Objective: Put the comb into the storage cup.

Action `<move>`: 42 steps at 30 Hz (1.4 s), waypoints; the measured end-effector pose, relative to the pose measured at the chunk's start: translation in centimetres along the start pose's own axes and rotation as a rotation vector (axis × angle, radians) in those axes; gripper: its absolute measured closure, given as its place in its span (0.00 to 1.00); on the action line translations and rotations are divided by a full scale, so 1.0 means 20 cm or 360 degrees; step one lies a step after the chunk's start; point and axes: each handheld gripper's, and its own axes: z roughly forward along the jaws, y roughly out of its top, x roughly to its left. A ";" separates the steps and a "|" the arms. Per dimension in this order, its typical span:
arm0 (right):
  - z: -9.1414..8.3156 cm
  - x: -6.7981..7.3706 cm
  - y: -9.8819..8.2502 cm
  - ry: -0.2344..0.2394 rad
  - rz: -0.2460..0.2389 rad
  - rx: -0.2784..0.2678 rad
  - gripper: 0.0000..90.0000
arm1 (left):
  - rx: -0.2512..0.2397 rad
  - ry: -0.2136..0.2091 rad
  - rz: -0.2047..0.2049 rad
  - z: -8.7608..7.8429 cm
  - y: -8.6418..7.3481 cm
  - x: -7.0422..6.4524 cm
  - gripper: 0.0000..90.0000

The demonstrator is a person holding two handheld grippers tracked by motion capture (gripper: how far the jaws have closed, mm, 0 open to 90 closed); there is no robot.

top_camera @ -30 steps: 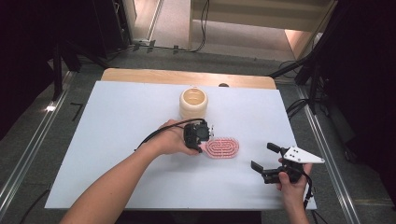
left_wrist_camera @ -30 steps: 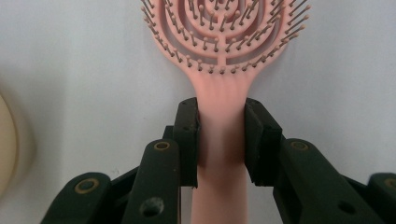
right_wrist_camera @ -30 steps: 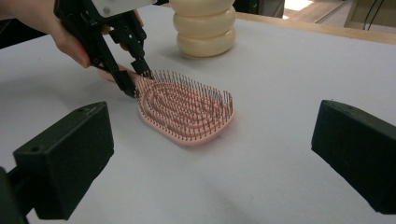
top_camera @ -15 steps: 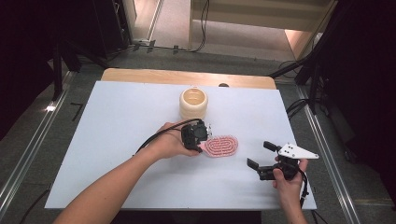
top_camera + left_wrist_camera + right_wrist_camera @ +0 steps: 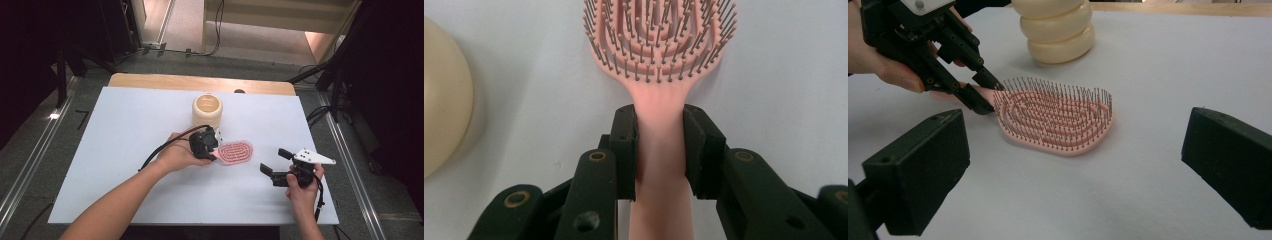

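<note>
My left tongs pinch the pink hairbrush by its handle. My right tongs hover spread at its 4 o'clock, above the surface.

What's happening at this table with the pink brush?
A person holds a clamp tool in each hand. The left gripper is shut on the handle of a pink hairbrush, which lies bristles up on the white table near a cream ribbed cup. The right gripper waits open beside it, holding nothing.
</note>
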 end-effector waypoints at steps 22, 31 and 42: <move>0.07 0.03 0.00 0.0040 0.0038 0.0011 0.00 | 0.0145 -0.0158 -0.0048 0.04 0.03 0.01 0.63; 0.05 0.01 -0.01 0.0029 0.0050 0.0003 0.00 | 0.0299 -0.0105 0.0021 0.06 0.11 -0.01 0.72; 0.03 0.00 -0.01 0.0037 0.0063 -0.0001 0.00 | 0.0334 -0.0068 0.0052 0.06 0.13 -0.03 0.79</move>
